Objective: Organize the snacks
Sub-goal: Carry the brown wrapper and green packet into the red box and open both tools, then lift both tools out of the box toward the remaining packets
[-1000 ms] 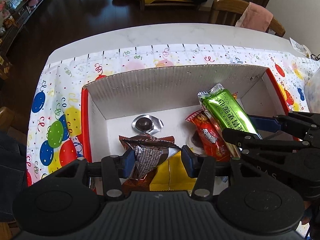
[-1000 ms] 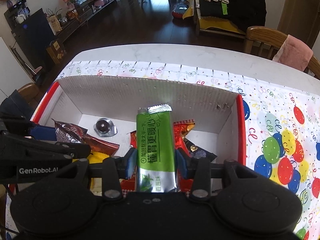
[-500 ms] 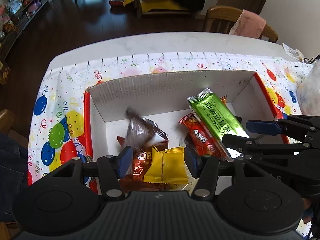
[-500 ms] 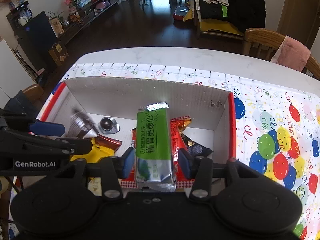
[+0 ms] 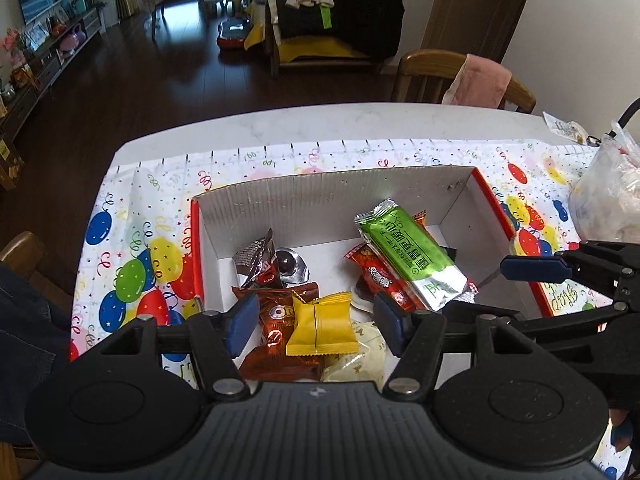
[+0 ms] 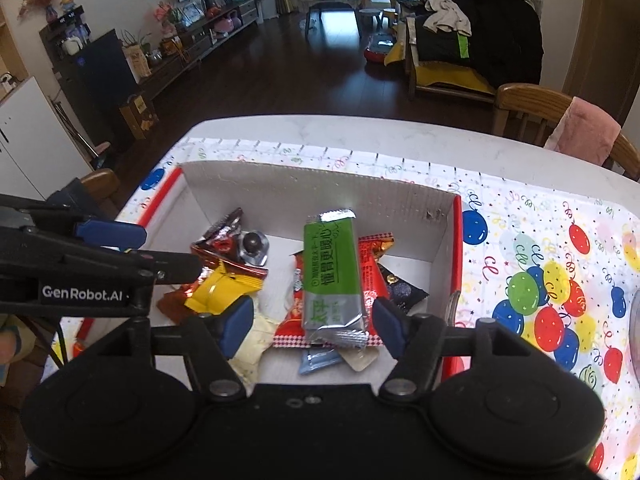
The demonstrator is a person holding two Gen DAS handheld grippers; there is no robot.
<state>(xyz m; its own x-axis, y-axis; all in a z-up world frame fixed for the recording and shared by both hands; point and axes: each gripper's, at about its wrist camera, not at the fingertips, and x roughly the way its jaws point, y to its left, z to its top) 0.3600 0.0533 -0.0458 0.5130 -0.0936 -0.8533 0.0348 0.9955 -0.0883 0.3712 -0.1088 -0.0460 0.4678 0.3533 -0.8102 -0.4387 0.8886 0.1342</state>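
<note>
Hovering over the cardboard box [image 5: 328, 204], both grippers, left [image 5: 316, 322] and right [image 6: 314, 326], have just been opening and grip nothing; the green snack bar [image 6: 330, 272] lies inside, toward 3 o'clock.

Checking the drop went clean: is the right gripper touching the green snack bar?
Apart. In the right wrist view the right gripper has just been opening, and clear gaps separate both blue pads from the green snack bar lying in the box.

A green snack bar [image 6: 330, 276] lay flat atop red packets [image 6: 370, 268] in the cardboard box [image 6: 320, 194]; brown and yellow wrappers [image 5: 323, 324] sat beside.
</note>
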